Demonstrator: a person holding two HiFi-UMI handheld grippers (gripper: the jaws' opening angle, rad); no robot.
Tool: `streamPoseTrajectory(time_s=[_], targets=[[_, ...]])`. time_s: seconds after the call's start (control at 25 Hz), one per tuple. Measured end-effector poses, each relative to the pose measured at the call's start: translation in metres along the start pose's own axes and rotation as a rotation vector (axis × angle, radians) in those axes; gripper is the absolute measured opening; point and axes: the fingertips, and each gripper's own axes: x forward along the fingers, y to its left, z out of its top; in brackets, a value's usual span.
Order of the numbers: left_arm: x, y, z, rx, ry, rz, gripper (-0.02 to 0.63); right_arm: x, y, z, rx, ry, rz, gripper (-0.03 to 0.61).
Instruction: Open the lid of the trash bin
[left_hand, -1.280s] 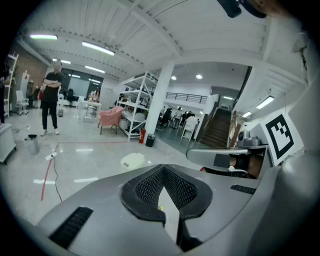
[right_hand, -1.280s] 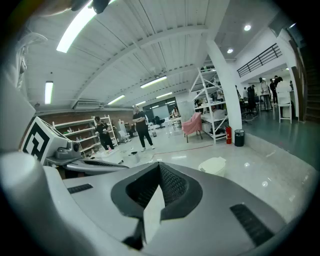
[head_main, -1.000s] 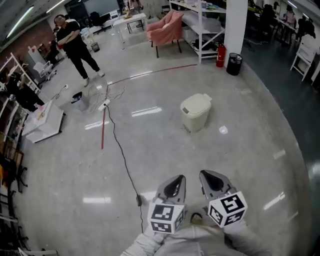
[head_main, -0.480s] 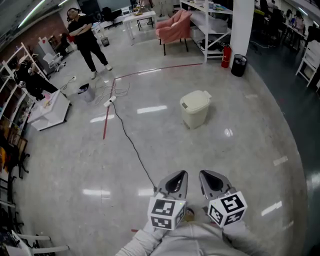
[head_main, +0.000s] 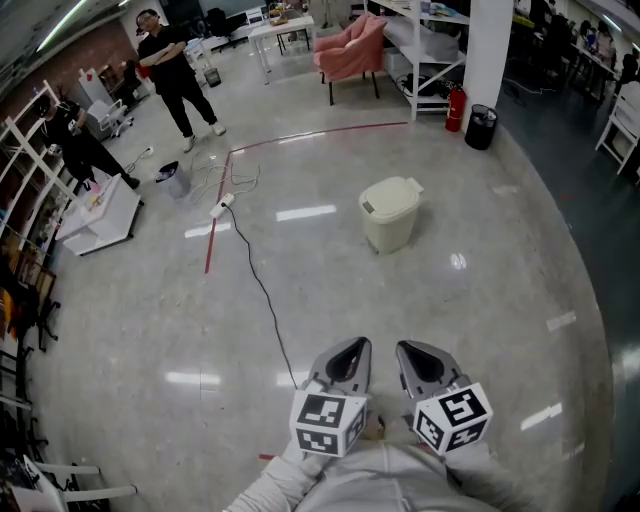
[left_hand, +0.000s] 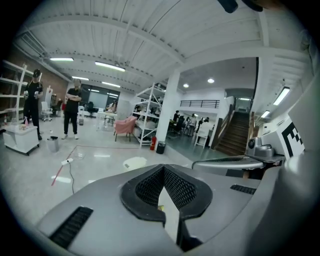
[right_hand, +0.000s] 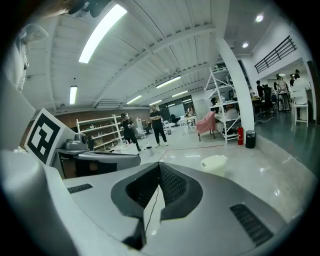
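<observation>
A cream trash bin with its lid down stands alone on the polished grey floor, well ahead of me. It shows small in the left gripper view and in the right gripper view. My left gripper and right gripper are held side by side close to my body, far short of the bin. The left gripper's jaws meet at the tips with nothing between them. The right gripper looks the same.
A black cable runs across the floor left of the bin, beside a red tape line. Behind stand a pink armchair, a white pillar, a fire extinguisher and a black bin. Two people stand far left.
The head view has shifted, and the cable and the people at the left now sit further right in the picture. Both grippers hold the same pose; the bin lid stays down.
</observation>
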Motion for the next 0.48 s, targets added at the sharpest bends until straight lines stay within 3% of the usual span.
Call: streamPoseTrajectory(time_s=[0.48], targets=[[0.064, 0.042, 0.03, 0.0, -0.002, -0.006, 0.005, 0.062, -0.042, 0.026, -0.009, 0.013, -0.015, -0.005]])
